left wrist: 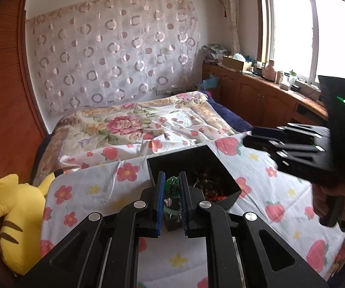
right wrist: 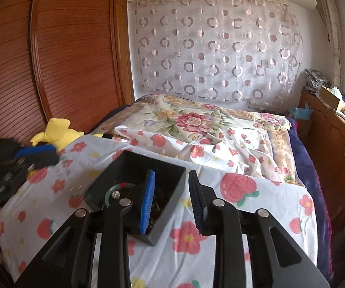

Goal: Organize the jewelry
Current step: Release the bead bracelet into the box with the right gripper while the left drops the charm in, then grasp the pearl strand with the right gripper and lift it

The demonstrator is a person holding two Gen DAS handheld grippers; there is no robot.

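Sitting on the strawberry-print sheet (left wrist: 256, 184) of the bed (right wrist: 220, 124), the black jewelry box (left wrist: 211, 160) is open at the top and holds a tangle of dark beads and chains. In the left wrist view it lies at about 12 o'clock from the left claw (left wrist: 171, 187), just past the blue pads (left wrist: 160, 204). A green jewelry piece (left wrist: 172, 184) with a hanging chain sits between those pads, which stand close together on it, so the left claw looks clamped on the piece above the box's near edge. The claw points forward and slightly down over the sheet.

In the right wrist view the same box (right wrist: 129, 168) lies at about 11 o'clock from the right claw (right wrist: 170, 189). Its fingers stand well apart with nothing between them; the left finger hangs over the box interior and the right finger is outside the box wall, over the sheet. A pale green bangle (right wrist: 111, 192) shows inside the box near its left corner.

From the left camera the right claw appears at 3 o'clock, raised above the bed, with the person's hand (left wrist: 326, 201) gripping its handle. A yellow plush toy (left wrist: 21, 216) lies at 9 o'clock at the bed's edge, against the wooden wardrobe (right wrist: 64, 60). A patterned curtain (right wrist: 215, 48) hangs on the far wall.
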